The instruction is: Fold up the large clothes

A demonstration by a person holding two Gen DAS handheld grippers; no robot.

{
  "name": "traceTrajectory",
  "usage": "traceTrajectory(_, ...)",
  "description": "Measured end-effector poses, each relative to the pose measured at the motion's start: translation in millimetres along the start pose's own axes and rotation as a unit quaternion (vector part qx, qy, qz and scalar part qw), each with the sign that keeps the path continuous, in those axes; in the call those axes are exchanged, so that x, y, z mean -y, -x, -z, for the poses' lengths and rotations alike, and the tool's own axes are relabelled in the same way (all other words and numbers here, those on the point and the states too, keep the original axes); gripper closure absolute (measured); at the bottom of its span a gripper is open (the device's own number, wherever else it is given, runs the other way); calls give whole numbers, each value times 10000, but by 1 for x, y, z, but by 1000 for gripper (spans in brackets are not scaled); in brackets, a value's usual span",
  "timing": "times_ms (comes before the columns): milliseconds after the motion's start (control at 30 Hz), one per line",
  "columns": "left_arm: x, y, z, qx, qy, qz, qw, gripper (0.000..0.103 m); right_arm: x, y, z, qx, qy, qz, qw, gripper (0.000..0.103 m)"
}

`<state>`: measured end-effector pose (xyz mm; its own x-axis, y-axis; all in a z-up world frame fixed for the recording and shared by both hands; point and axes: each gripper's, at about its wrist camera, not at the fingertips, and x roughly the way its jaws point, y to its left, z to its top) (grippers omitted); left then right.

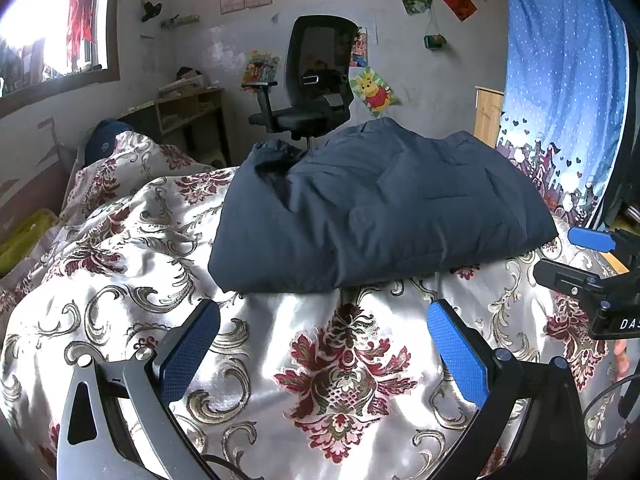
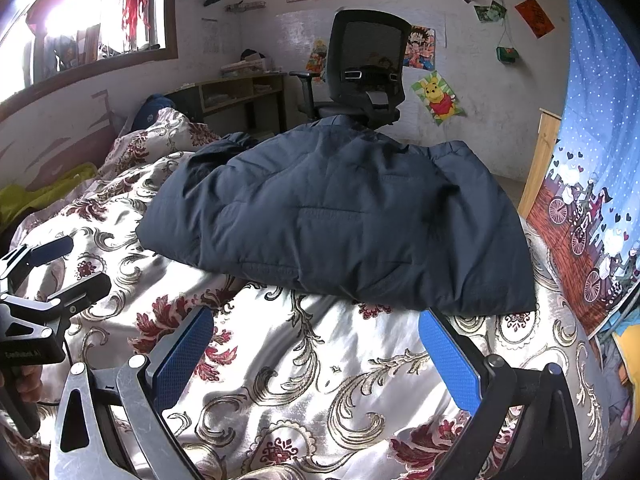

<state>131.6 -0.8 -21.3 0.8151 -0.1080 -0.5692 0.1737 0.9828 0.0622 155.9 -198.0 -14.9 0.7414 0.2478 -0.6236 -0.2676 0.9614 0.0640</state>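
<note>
The bed [image 1: 120, 300] carries the dark padded jacket [image 1: 380, 208], lying just ahead of both tongs, its long axis running crosswise to them. Left tongs [image 1: 324, 344] gape wide and empty; right tongs [image 2: 316, 356] likewise, and they look nearer, the near hem almost touching one blue fingertip [image 2: 444, 344].

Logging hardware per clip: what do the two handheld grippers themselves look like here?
Both match: the left gripper and right gripper each carry two flat blue textured pads on curved arms, one silver-grey metal with a triangular cutout, the other black, joined by round rivets. A thin black cable runs beneath the left gripper. The black bodies bear white lettering, partly cut off. No sleeves are visible.
</note>
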Motion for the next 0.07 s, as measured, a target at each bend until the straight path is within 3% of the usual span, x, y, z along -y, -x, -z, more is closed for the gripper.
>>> traceTrajectory(67,1,-3,1,-80,-36,-7,10000,1,-2,0,2,-23,-8,0,10000,0)
